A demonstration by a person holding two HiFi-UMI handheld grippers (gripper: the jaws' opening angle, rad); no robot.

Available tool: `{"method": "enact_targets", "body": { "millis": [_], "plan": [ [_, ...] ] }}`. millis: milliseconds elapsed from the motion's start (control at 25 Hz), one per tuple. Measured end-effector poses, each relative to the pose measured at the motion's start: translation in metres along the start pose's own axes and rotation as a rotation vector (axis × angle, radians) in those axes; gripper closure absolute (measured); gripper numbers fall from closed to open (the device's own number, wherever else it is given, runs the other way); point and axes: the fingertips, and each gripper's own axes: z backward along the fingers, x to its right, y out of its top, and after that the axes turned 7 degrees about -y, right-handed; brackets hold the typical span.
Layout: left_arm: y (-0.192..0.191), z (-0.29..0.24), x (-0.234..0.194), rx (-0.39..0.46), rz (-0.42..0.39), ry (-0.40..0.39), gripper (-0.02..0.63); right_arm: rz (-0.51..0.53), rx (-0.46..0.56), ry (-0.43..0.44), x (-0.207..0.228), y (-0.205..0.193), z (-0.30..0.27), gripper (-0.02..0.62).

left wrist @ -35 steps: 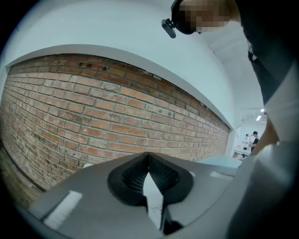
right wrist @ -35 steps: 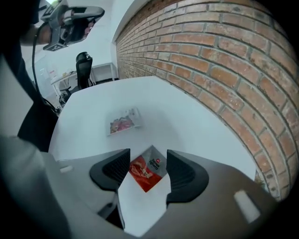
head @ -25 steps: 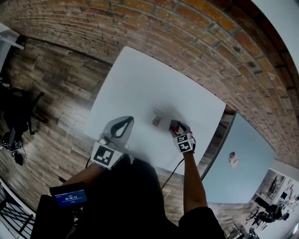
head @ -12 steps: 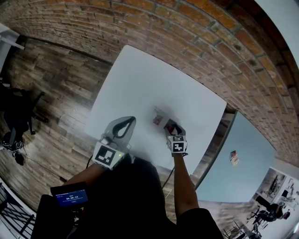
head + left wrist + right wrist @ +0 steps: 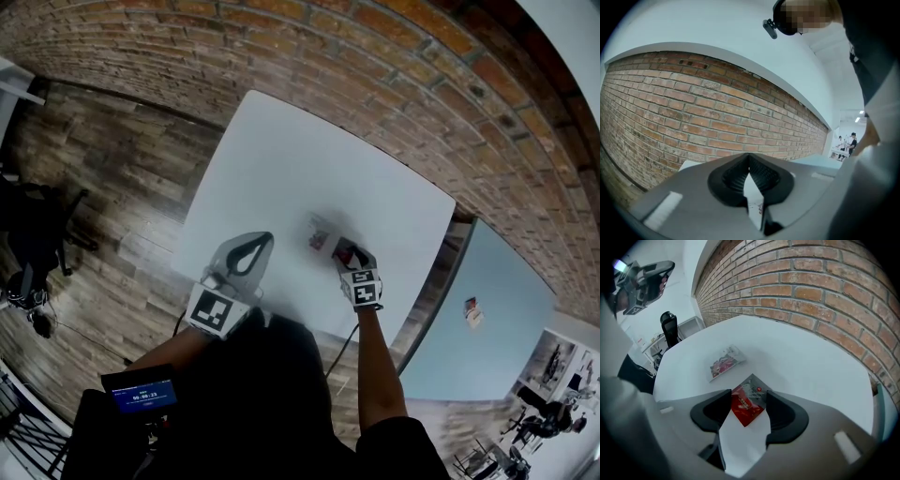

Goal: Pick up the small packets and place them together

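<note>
- The right gripper (image 5: 749, 400) is low over the table (image 5: 806, 357), jaws spread, with a red packet (image 5: 746, 407) lying between them; whether they touch it, I can't quite tell.
- A second packet (image 5: 724, 363) lies just beyond, apart.
- The left gripper (image 5: 749, 165) has its jaws together, empty.

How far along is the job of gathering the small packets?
Looks almost done: the red foil packet lies on the white table near the pale pink-printed packet. In hand: the right hand-held gripper stands open around the red one. Left: probably only withdrawing that gripper. The left hand-held gripper is shut, empty.
</note>
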Motion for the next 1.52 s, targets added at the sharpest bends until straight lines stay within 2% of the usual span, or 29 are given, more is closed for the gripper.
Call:
{"method": "enact_targets", "body": {
  "millis": [200, 320, 400, 480, 560, 600, 680, 760, 880, 1040, 1160, 1320, 1520],
  "plan": [
    [0.000, 0.000, -0.001, -0.003, -0.005, -0.009, 0.606, 0.018, 0.001, 0.002, 0.001, 0.005, 0.009, 0.339],
    [0.004, 0.002, -0.002, 0.006, 0.012, -0.007, 0.606, -0.024, 0.080, -0.031, 0.004, 0.030, 0.040, 0.325],
    [0.005, 0.005, -0.002, 0.013, 0.021, -0.008, 0.606, -0.077, 0.183, -0.061, 0.002, 0.053, 0.073, 0.336],
    [0.001, 0.007, -0.002, 0.010, 0.021, -0.017, 0.606, -0.139, 0.317, -0.098, -0.004, 0.076, 0.112, 0.395],
    [-0.008, 0.009, 0.000, 0.005, 0.033, -0.028, 0.606, -0.184, 0.475, -0.137, -0.015, 0.097, 0.153, 0.552],
    [-0.012, 0.009, 0.001, 0.004, 0.051, -0.029, 0.606, -0.193, 0.550, -0.156, -0.022, 0.107, 0.173, 0.592],
    [-0.015, 0.012, 0.010, 0.011, 0.097, -0.026, 0.606, -0.193, 0.681, -0.199, -0.037, 0.123, 0.212, 0.592],
    [-0.011, 0.021, 0.029, 0.035, 0.099, -0.034, 0.606, -0.188, 0.784, -0.228, -0.054, 0.130, 0.249, 0.592],
    [-0.006, 0.041, 0.070, 0.079, 0.033, -0.062, 0.606, -0.157, 0.874, -0.242, -0.077, 0.125, 0.296, 0.594],
    [-0.016, 0.086, 0.129, 0.112, -0.028, -0.054, 0.606, -0.090, 0.931, -0.295, -0.111, 0.095, 0.351, 0.593],
    [-0.026, 0.127, 0.170, 0.110, -0.060, -0.044, 0.606, -0.125, 0.986, -0.240, -0.146, 0.070, 0.389, 0.594],
    [-0.037, 0.170, 0.210, 0.075, -0.080, -0.065, 0.606, -0.229, 1.021, -0.158, -0.187, 0.035, 0.428, 0.594],
    [-0.017, 0.193, 0.251, 0.108, -0.132, -0.078, 0.606, -0.244, 1.024, -0.164, -0.215, 0.008, 0.455, 0.594]
  ]
}}
